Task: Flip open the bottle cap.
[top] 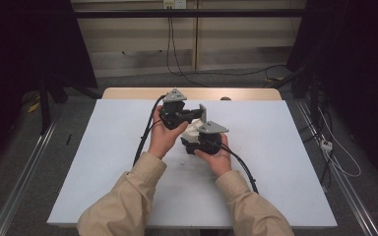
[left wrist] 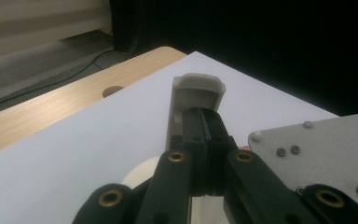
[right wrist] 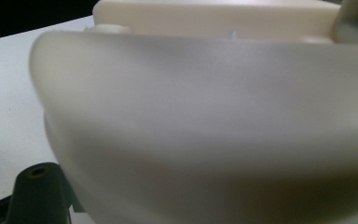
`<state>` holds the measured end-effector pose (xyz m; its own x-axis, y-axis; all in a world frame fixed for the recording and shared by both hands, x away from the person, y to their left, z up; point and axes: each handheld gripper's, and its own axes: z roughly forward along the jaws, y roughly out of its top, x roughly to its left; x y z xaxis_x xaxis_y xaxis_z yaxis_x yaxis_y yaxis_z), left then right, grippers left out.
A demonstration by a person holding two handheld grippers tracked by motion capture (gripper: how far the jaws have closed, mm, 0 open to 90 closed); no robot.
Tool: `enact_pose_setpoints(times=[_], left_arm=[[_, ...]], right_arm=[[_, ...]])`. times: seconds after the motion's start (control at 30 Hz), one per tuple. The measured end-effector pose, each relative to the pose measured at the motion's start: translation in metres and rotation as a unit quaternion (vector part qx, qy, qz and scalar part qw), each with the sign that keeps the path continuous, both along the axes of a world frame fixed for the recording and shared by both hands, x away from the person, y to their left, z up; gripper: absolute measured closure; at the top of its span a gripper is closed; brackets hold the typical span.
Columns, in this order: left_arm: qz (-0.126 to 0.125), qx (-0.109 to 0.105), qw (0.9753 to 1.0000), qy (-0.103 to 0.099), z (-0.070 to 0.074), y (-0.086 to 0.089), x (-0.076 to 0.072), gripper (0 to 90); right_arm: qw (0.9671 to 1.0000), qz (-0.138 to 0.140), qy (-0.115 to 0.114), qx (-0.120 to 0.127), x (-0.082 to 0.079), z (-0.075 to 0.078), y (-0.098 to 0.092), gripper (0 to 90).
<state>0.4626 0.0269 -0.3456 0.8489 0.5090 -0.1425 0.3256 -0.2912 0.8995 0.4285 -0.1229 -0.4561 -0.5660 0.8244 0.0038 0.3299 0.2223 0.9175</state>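
Nearest in the high view, two tan sleeves come in from the bottom edge, and each hand carries a gripper over the middle of the table (top: 103, 162). The right gripper (top: 197, 139) sits closer to the person, its grey plate on top, with a cream plastic piece (top: 193, 130) pressed against its front. In the right gripper view that cream plastic piece (right wrist: 205, 121) looms very close and blurred, a rounded pale body with a flatter block behind it; the jaws are hidden under it, so I cannot tell how far they stand apart or whether they grip it.

Just beyond, the left gripper (top: 197, 115) points to the person's right. In the left gripper view the left gripper (left wrist: 206, 128) has its jaws pressed together on the thin wall of a grey-white upright part (left wrist: 193, 105), which looks joined to the cream piece. That part stands on end, long axis roughly vertical, with a rounded cap at the top, in front of the jaws.

Both grippers are close together, almost touching, and black cables (top: 145, 137) trail back from them toward the person. The pale sheet covering the table lies bare on all sides, with wide room left, right and ahead. At the far edge a strip of wood (top: 128, 93) shows, and past it the floor with loose cables (top: 211, 73).
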Motion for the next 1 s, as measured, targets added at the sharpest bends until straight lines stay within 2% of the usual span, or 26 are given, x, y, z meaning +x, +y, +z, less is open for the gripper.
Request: enact_pose_setpoints(times=[0.33,1.0], left_arm=[[-0.005,-0.005,1.0,-0.002,-0.0013,-0.0005,0.004,90.0],[-0.004,0.0,1.0,-0.002,-0.0009,-0.0068,0.0083,90.0]], right_arm=[[1.0,0.0,0.0,-0.001,0.0,0.0,0.0001,18.5],[1.0,0.0,0.0,-0.002,0.0,-0.0001,0.0002,18.5]])
